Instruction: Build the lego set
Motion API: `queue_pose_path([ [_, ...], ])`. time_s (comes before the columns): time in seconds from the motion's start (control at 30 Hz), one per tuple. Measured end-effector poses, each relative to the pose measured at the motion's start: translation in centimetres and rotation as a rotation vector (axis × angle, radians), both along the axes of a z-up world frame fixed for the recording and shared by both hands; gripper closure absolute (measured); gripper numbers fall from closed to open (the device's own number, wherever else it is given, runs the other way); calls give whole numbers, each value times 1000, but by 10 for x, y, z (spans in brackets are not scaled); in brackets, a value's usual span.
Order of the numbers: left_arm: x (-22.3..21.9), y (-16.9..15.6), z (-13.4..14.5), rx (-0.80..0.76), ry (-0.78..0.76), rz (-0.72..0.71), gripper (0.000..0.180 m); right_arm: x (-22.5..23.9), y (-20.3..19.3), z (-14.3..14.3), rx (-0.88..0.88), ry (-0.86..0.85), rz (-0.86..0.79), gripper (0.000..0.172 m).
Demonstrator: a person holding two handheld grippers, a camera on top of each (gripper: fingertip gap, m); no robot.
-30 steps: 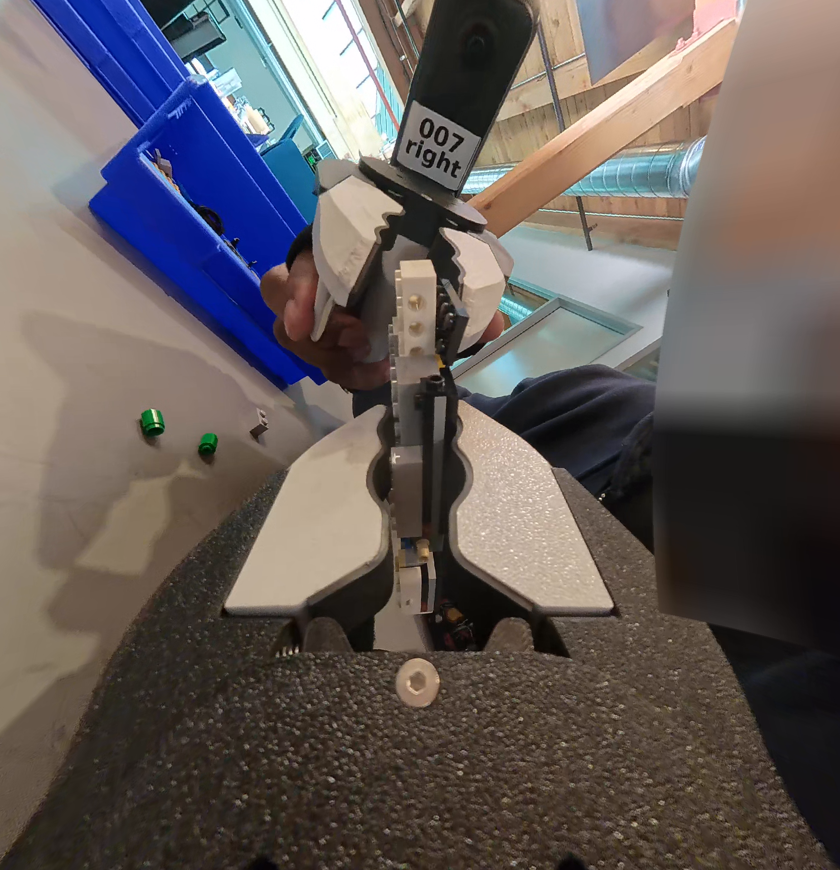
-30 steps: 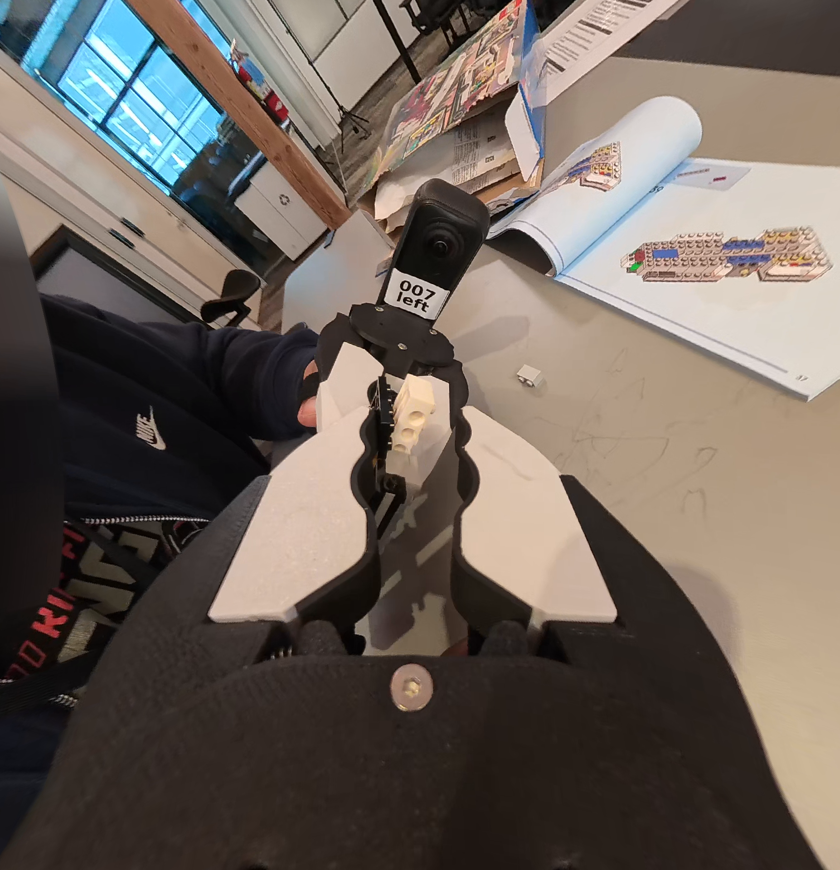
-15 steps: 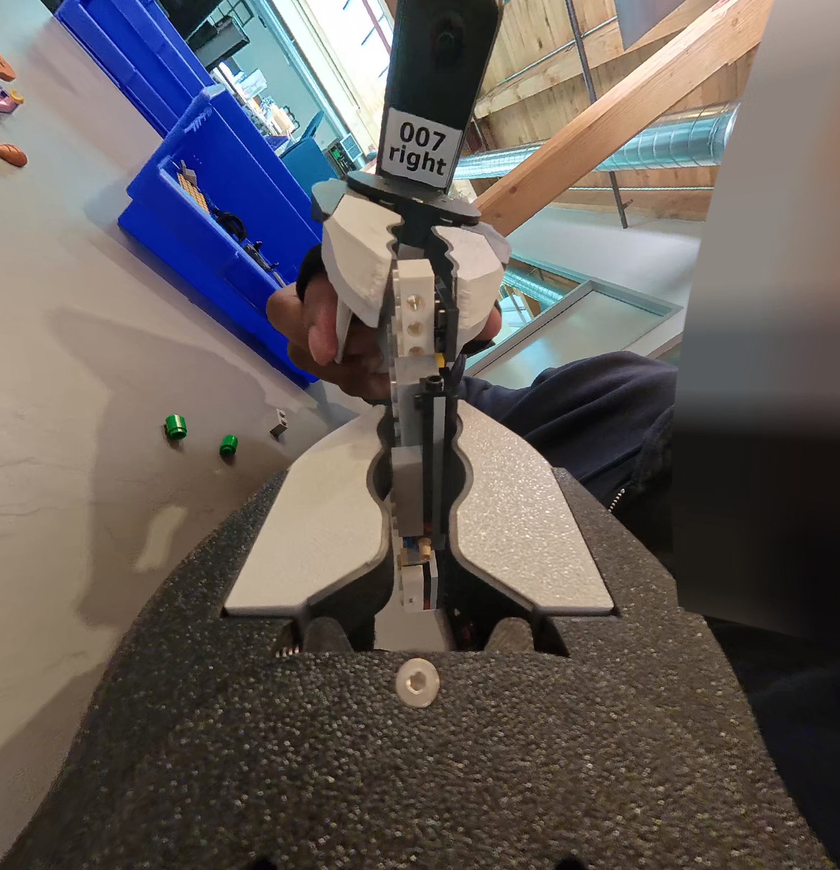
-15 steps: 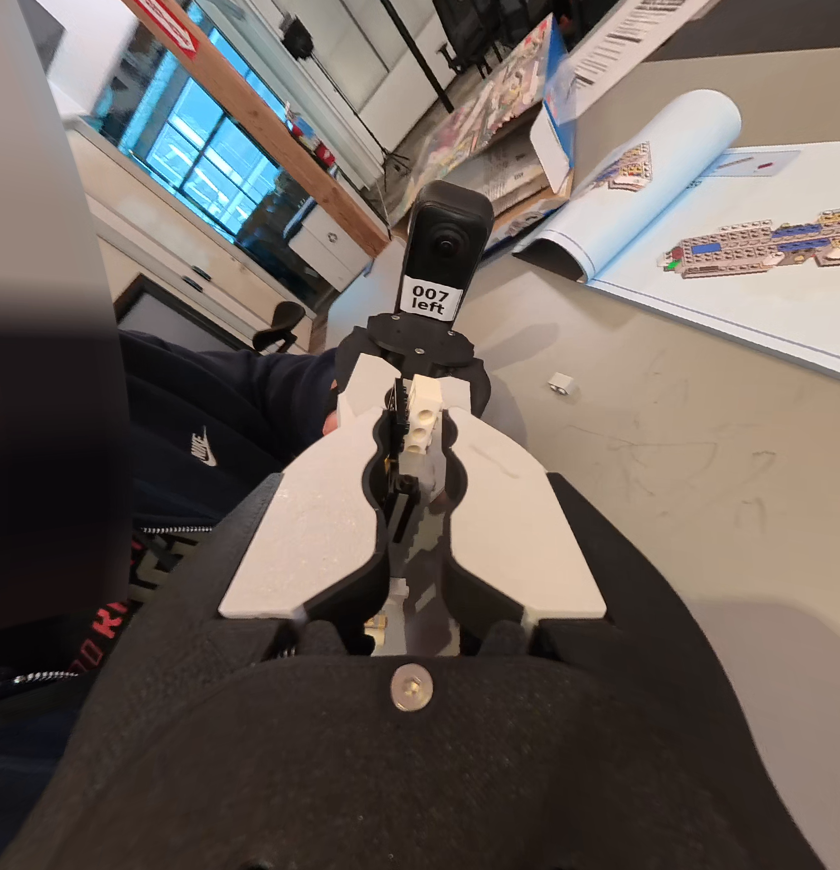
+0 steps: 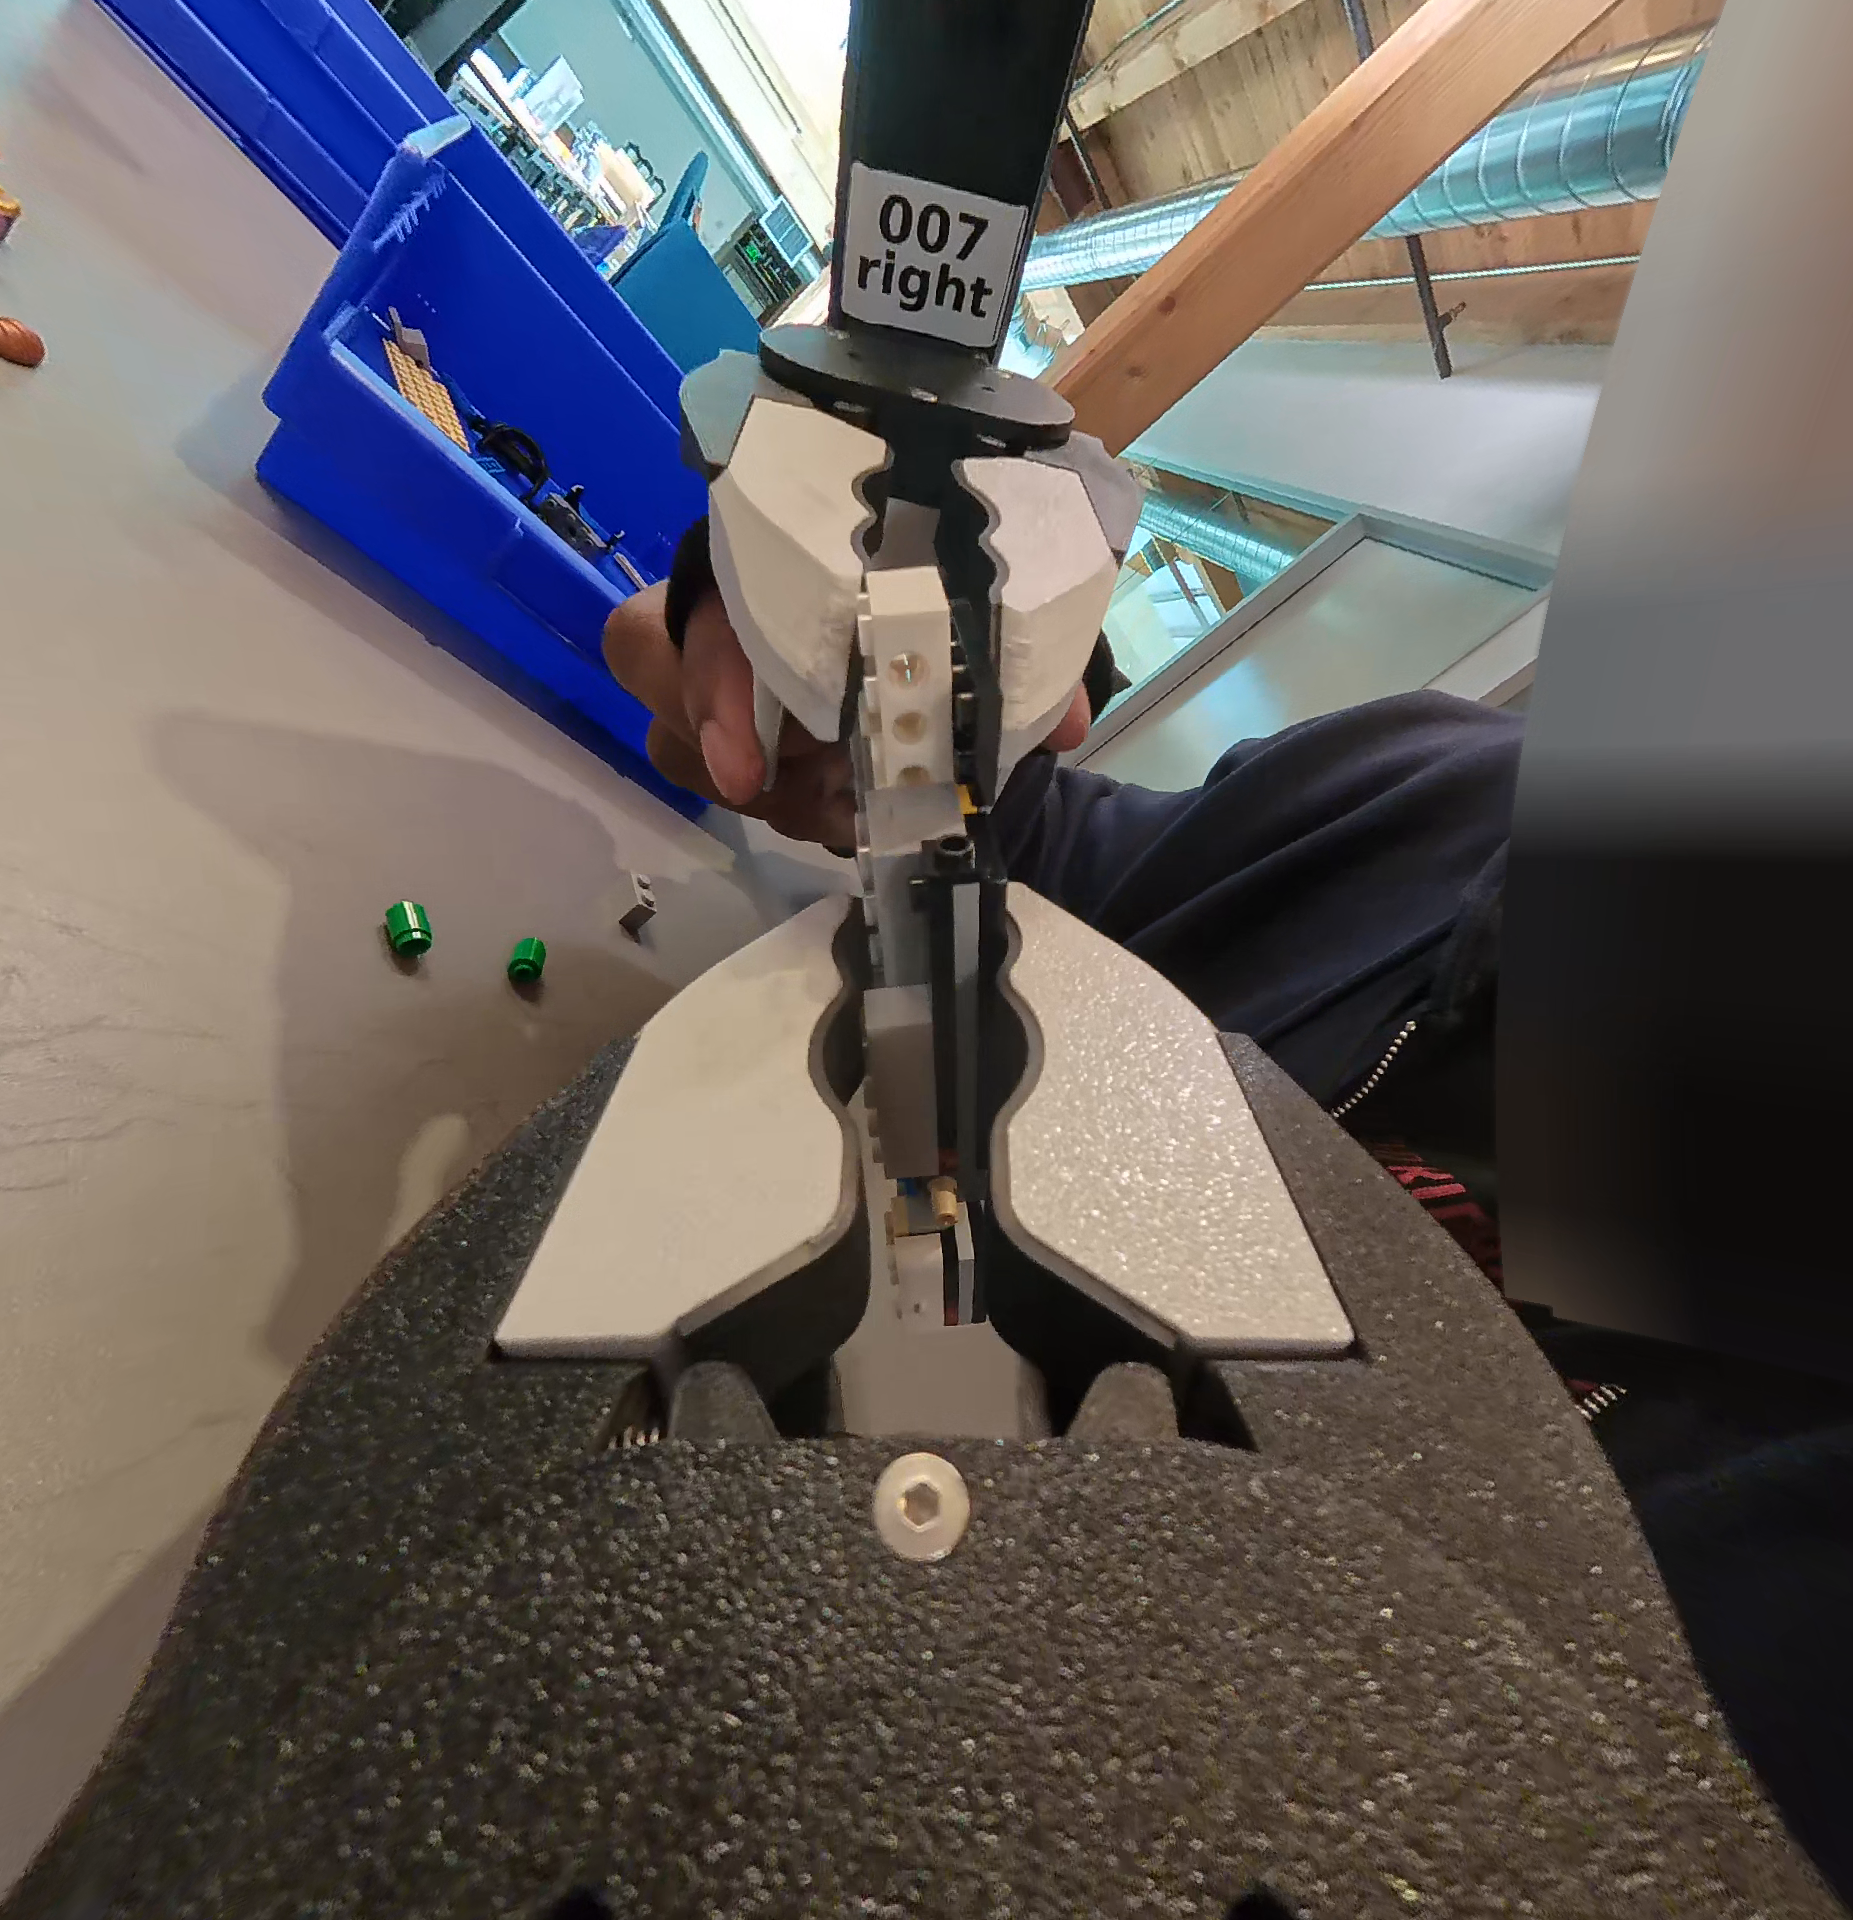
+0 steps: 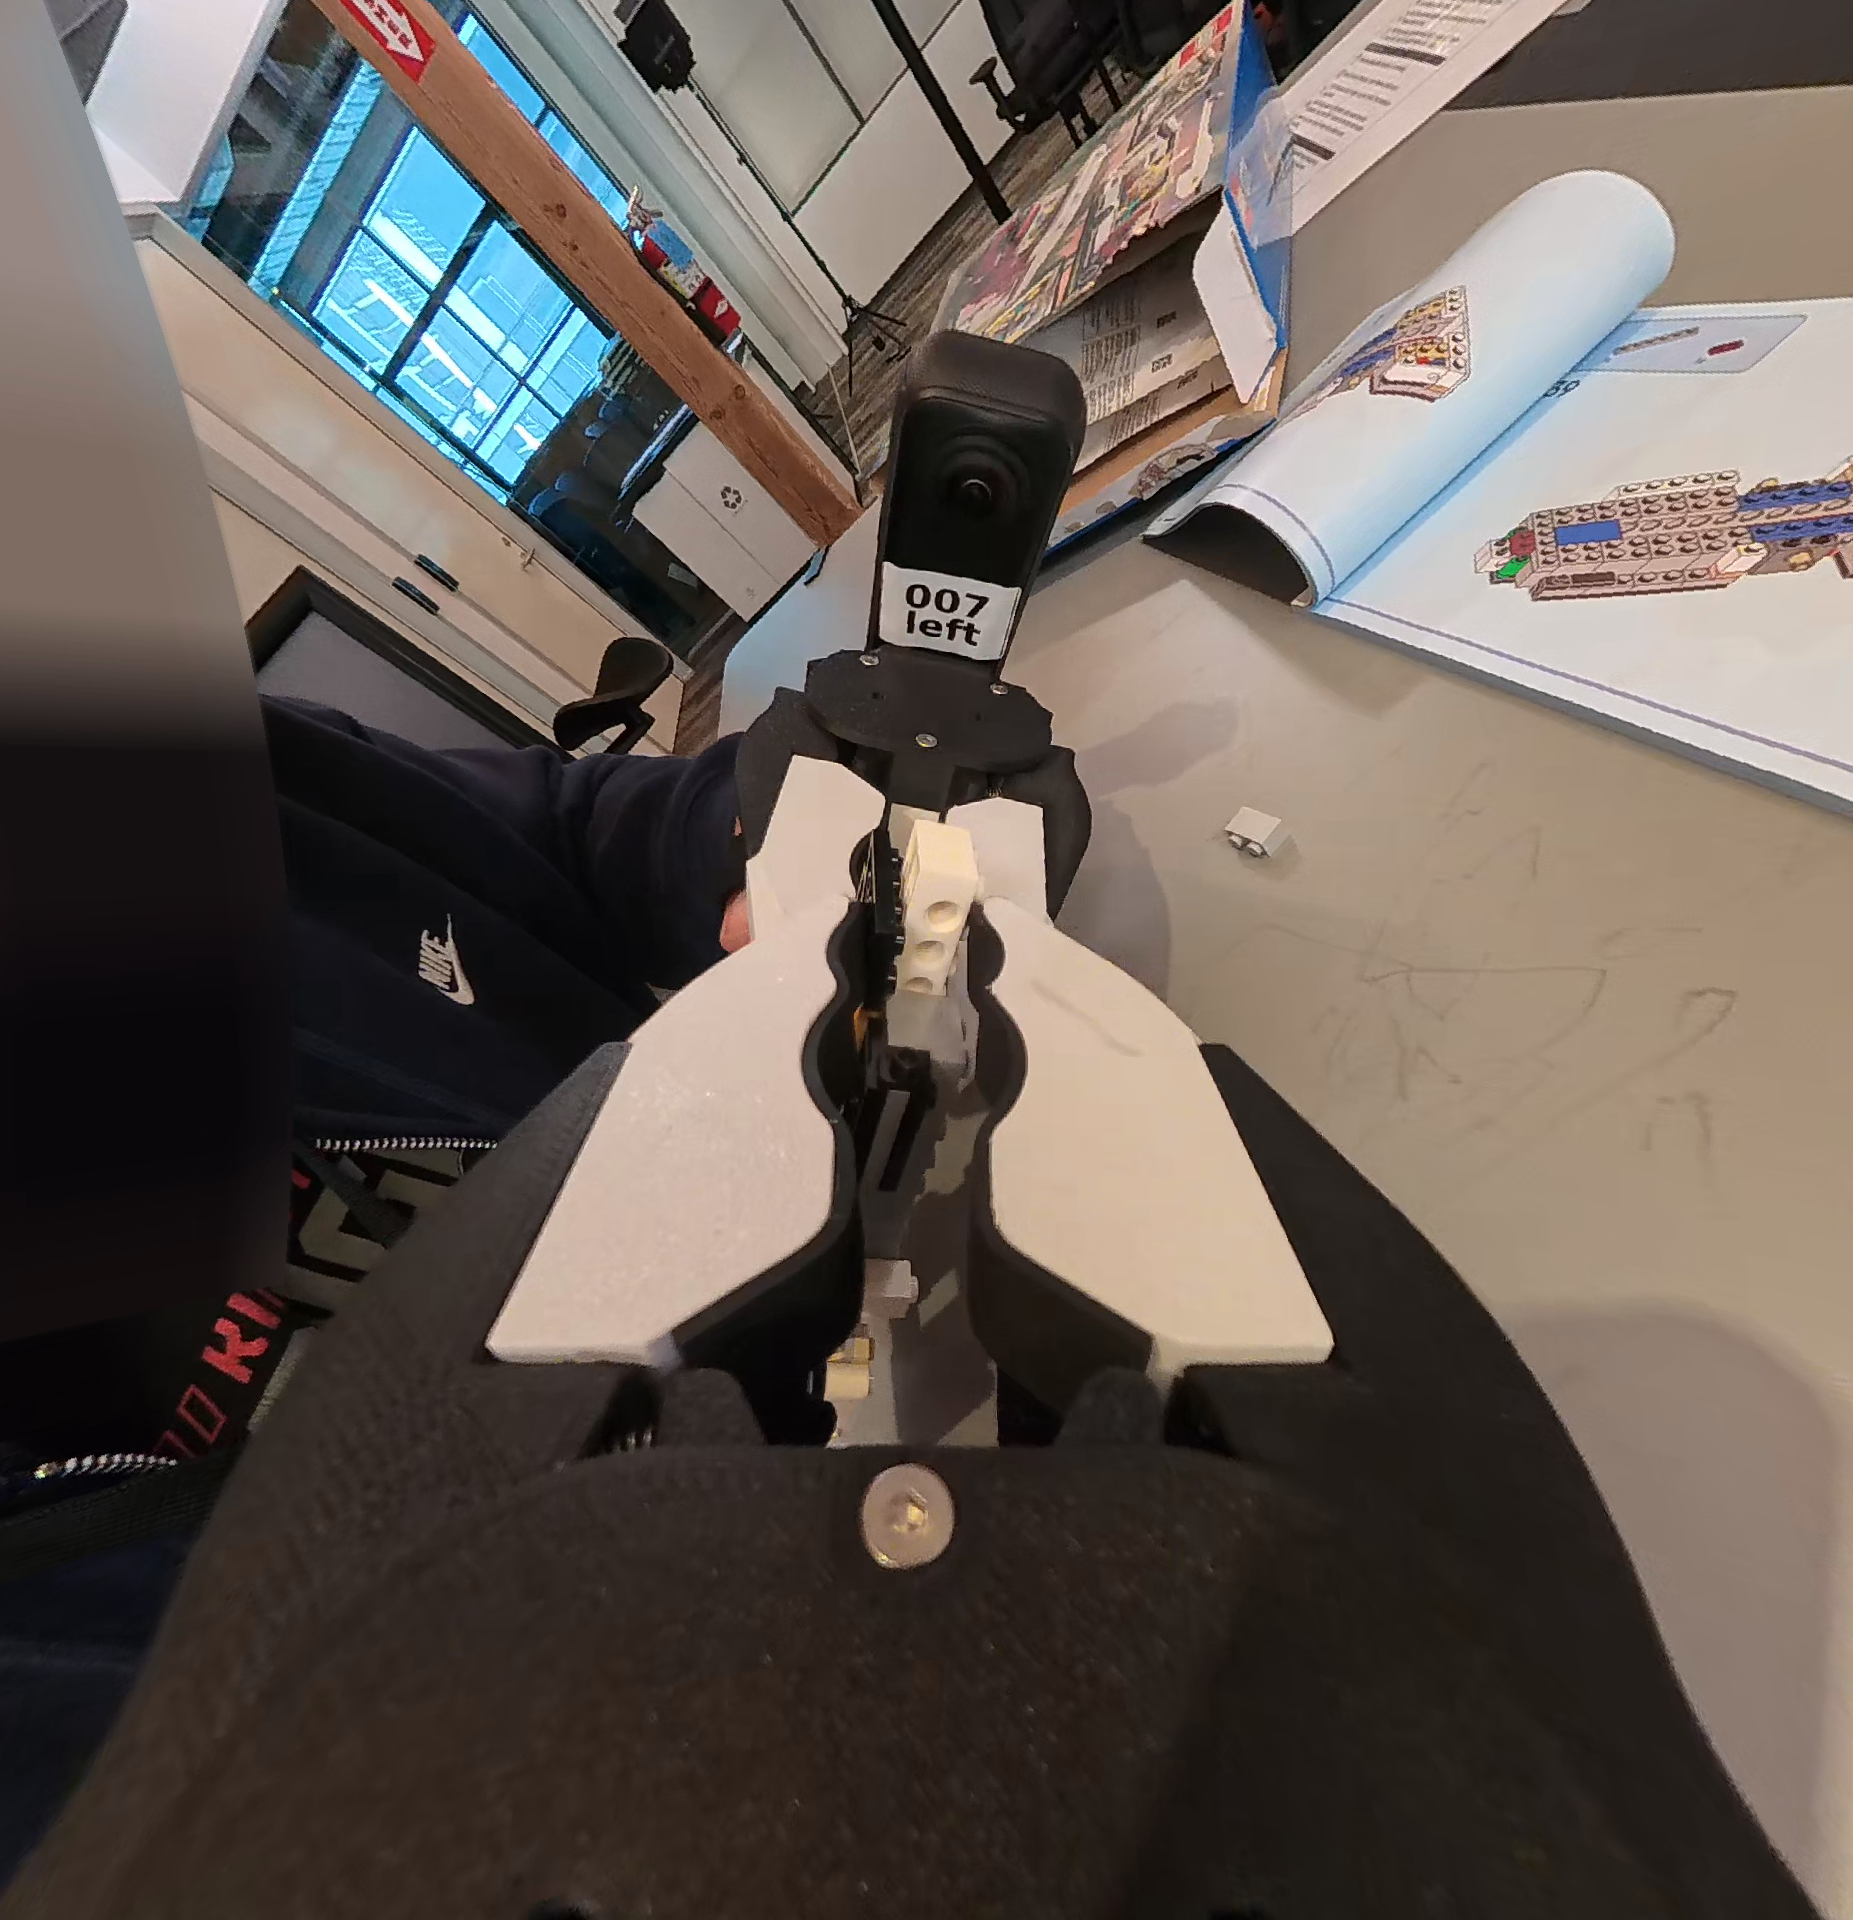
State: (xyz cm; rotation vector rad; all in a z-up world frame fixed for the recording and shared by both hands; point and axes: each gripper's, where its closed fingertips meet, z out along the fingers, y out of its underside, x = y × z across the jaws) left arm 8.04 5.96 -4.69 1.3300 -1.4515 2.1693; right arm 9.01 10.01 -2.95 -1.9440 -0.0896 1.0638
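Now both grippers face each other over the grey table (image 5: 122,1039); the left gripper (image 5: 927,935) stays clamped on the near end of a grey-and-black brick assembly (image 5: 917,904). The right gripper (image 6: 927,940) has narrowed and closed onto its far end, at the white holed brick (image 6: 937,914); the model is now pinched at both ends.

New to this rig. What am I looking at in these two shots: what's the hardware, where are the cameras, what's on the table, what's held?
No robot arm: a person holds two hand-held grippers, each with a wide-angle camera looking along its fingers. They face each other, so each view shows the other one.

Both the left gripper and the right gripper are closed on opposite ends of one long brick assembly, grey, white and black.

On the grey table: two green round studs, a small grey piece, a blue bin; in the right view a light grey brick and an open instruction booklet.
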Motion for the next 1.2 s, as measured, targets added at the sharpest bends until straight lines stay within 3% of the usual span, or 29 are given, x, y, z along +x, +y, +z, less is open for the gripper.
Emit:
queue_pose_path([
  [0.83,-3,-2,-5,66,-50,-13,161,-4,-3,-1,-22,66,14,154],
  [1.2,1,1,-5,10,-15,6,160,-1,3,-6,-42,53,-24,147],
])
